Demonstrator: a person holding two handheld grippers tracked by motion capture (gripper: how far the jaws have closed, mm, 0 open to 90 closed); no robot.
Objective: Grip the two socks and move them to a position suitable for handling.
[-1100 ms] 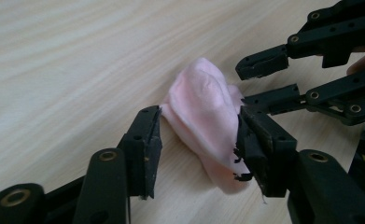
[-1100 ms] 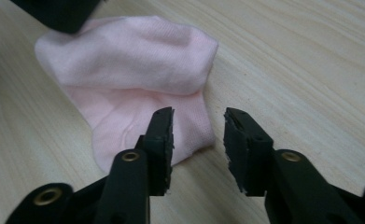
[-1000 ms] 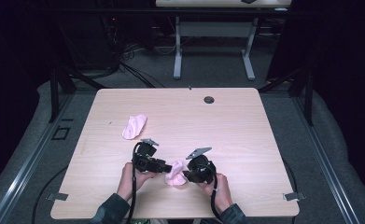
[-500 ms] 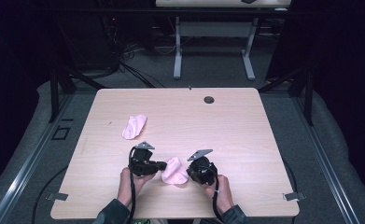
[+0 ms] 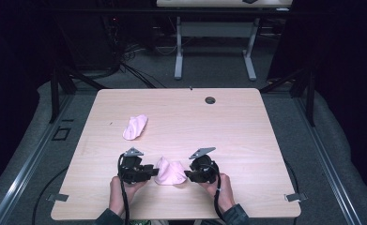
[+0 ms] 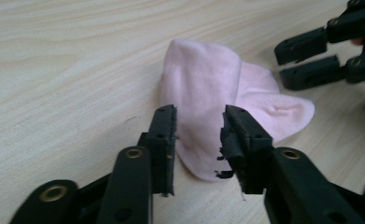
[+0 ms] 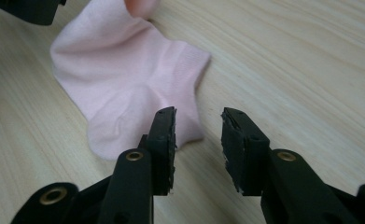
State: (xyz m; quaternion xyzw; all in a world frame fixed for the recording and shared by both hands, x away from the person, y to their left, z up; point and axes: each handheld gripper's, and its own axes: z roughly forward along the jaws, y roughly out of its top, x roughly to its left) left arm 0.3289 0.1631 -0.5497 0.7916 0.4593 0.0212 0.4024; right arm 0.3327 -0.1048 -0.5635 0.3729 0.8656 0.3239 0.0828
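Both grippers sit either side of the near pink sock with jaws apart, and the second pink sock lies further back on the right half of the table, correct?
Not quite. The second sock lies further back on the left half of the table, as the high view shows. The rest holds: left gripper and right gripper flank the near sock, jaws apart.

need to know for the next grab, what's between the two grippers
In the high view, a crumpled pink sock lies on the table between the left gripper and the right gripper; both stand open.
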